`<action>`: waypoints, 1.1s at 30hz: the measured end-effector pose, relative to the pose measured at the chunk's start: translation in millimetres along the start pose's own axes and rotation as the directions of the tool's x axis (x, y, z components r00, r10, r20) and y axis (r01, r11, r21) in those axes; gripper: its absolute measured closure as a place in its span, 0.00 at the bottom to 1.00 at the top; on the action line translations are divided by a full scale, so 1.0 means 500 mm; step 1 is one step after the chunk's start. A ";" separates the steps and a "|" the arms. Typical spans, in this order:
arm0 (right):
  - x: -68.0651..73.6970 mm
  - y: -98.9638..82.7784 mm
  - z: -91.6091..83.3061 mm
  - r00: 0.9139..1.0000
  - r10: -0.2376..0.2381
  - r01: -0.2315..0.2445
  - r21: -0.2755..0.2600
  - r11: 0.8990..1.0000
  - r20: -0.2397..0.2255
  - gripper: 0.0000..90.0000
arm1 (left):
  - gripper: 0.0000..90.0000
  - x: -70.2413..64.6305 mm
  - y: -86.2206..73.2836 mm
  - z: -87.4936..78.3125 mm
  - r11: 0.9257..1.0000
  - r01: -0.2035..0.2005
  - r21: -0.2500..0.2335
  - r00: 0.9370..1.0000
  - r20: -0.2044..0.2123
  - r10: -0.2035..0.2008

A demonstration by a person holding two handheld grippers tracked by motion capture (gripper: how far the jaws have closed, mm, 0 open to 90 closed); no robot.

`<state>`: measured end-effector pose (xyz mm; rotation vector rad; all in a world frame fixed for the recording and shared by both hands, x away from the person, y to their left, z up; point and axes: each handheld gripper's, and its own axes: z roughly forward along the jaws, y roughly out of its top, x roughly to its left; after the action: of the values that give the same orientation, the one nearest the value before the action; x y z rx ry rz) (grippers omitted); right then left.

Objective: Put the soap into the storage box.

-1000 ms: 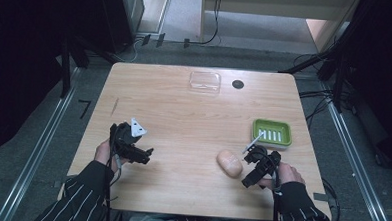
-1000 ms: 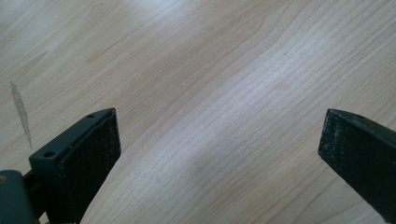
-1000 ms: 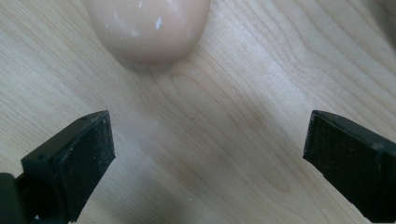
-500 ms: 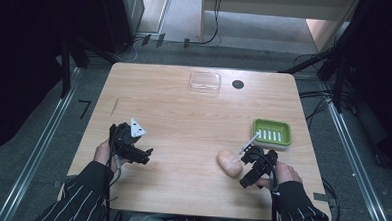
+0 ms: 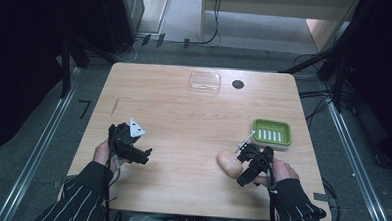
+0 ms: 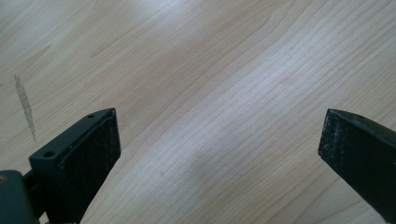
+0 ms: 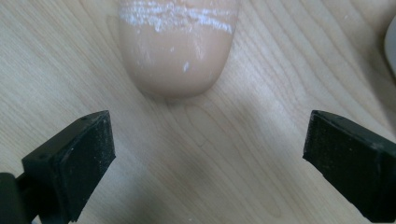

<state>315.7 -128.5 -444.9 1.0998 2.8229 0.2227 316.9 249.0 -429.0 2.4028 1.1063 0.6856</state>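
Observation:
A peach-coloured bar of soap [image 5: 228, 163] lies on the wooden table [image 5: 193, 120], front right. In the right gripper view the soap [image 7: 176, 51] has white scuffs and sits just beyond my open right gripper [image 7: 205, 149], with nothing between the jaws. From above, the right gripper [image 5: 245, 162] is right beside the soap, held low. A green slotted soap dish [image 5: 271, 132] stands behind it, empty. My left gripper [image 5: 141, 155] rests at the front left, and its own view has that gripper [image 6: 219, 149] open over bare wood.
A clear plastic lid or tray [image 5: 205, 81] lies at the table's far edge, next to a round black cable hole [image 5: 237, 84]. A dark streak [image 6: 24, 105] marks the wood near the left gripper. Cables and dark racks surround the table.
The right gripper has crept a little closer to the soap. The left hand and gripper have stayed where they were.

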 end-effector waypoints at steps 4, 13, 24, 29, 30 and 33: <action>0.005 0.006 -0.001 1.000 -0.013 0.013 -0.006 1.000 0.003 0.03 | 0.00 0.000 -0.001 -0.002 1.000 0.000 0.001 1.000 0.003 0.000; 0.005 0.016 0.001 1.000 -0.025 0.025 -0.018 1.000 0.008 0.03 | 0.00 -0.001 0.002 0.004 1.000 0.001 0.004 1.000 0.009 -0.001; 0.003 0.037 0.000 0.999 -0.030 0.031 -0.030 0.999 0.021 0.03 | 0.00 0.001 -0.001 0.001 1.000 0.007 0.001 1.000 0.004 -0.007; 0.003 0.049 0.002 0.999 -0.031 0.032 -0.043 0.999 0.016 0.03 | 0.00 0.003 -0.003 0.001 1.000 0.008 0.000 1.000 0.003 -0.008; 0.003 0.055 0.003 0.999 -0.038 0.039 -0.045 0.998 0.012 0.03 | 0.00 0.002 -0.002 0.001 1.000 0.008 -0.001 1.000 0.004 -0.008; 0.005 0.061 0.006 0.999 -0.033 0.033 -0.038 0.999 0.011 0.03 | 0.00 0.002 -0.002 0.001 1.000 0.006 -0.001 1.000 0.004 -0.006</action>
<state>334.6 -104.4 -442.5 1.0424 2.8131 0.2668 317.2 250.1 -429.7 2.3978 1.1112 0.6782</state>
